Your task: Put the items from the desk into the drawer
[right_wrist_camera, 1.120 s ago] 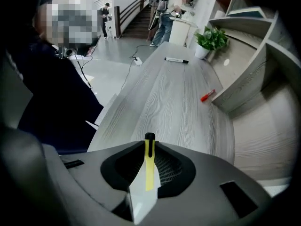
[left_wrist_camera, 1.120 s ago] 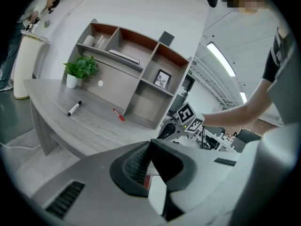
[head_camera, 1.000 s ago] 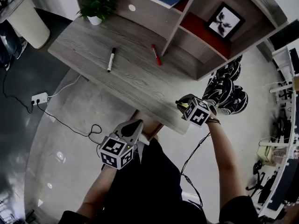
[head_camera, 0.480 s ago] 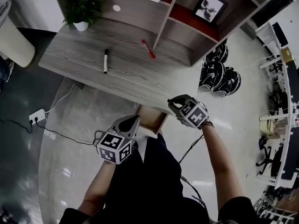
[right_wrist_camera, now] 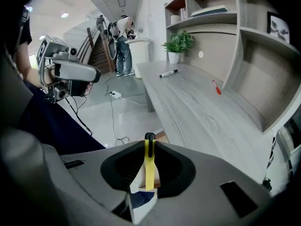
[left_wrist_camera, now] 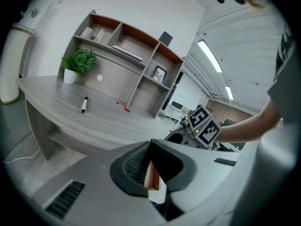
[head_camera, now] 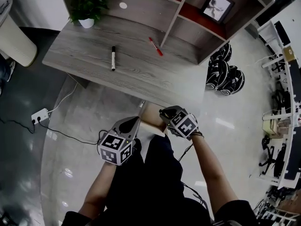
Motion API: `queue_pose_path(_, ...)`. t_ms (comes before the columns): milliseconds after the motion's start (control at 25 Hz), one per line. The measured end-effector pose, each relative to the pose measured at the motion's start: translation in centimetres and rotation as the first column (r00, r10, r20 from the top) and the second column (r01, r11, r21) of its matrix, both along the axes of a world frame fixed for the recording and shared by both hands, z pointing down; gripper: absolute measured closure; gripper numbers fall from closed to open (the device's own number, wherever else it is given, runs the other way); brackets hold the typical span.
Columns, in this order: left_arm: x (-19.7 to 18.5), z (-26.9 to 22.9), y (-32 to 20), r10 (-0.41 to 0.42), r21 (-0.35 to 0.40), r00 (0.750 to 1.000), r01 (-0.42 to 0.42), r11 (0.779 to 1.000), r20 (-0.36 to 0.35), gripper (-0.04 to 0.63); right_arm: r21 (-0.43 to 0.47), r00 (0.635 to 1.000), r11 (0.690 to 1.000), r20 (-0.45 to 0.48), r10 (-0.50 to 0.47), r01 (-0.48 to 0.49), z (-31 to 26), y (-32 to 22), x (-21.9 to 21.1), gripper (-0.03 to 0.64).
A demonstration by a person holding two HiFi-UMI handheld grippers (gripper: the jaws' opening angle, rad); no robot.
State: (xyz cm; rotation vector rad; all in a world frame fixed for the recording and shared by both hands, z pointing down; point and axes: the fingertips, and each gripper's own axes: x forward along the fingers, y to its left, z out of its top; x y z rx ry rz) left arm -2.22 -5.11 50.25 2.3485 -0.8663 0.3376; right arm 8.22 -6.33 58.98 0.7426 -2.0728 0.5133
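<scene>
Clamping a thin yellow item [right_wrist_camera: 149, 166] with a black tip upright between its fingers [right_wrist_camera: 123, 167], the right gripper [head_camera: 165, 113] sits at lower centre of the head view, at the right side of the open drawer [head_camera: 151, 116]. That drawer juts out from under the near edge of the table [head_camera: 141, 79], with wooden sides and a white front. Just left of it is the left gripper [head_camera: 133, 122], aimed towards the drawer. In the left gripper view its fingers [left_wrist_camera: 134, 166] seem to be pinched on an orange-brown wooden edge of the drawer, though the tight view makes the contact hard to confirm. Two items lie on the table in the upper part of the head view, well apart from both grippers. A black marker [head_camera: 113, 58] lies towards the left and a red pen [head_camera: 156, 46] towards the centre, close to the foot of the shelf unit [head_camera: 175, 13]. A potted plant [head_camera: 87, 9] stands at the table's upper left corner.
</scene>
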Motion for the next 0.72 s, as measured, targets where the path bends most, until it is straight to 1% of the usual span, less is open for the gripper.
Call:
queue_pose_path(160,-1.8,1.0,0.7,-0.012,-0.029,1.0,0.013,0.999,0.025,0.572,-0.002,0.999,1.0,-0.023,0.03,-0.03,3.1,0.2,-1.2,0.538)
queue_pose_path(360,-4.0,2.5,1.5,-0.03,-0.071,0.997,0.035,0.997,0.065,0.572,0.015,0.99,0.993,-0.072,0.121,-0.12,8.1,0.3,-1.3,0.538)
queue_pose_path(520,-5.2,3.4,1.8,-0.06,-0.113,0.996,0.068,0.991,0.069,0.572,0.032,0.967,0.972,-0.094,0.236,-0.234,10.9,-0.1,-0.7,0.538)
queue_pose_path(640,-5.9,3.9,2.0,-0.074,-0.125,0.994,0.084,0.989,0.081,0.572,0.044,0.951,0.954,-0.084,0.299,-0.296,12.4,-0.6,-0.7,0.538)
queue_pose_path(720,-6.1,4.2,2.1,-0.083,-0.132,0.993,0.094,0.987,0.084,0.572,0.039,0.935,0.937,-0.068,0.349,-0.347,13.0,-0.9,-0.5,0.538)
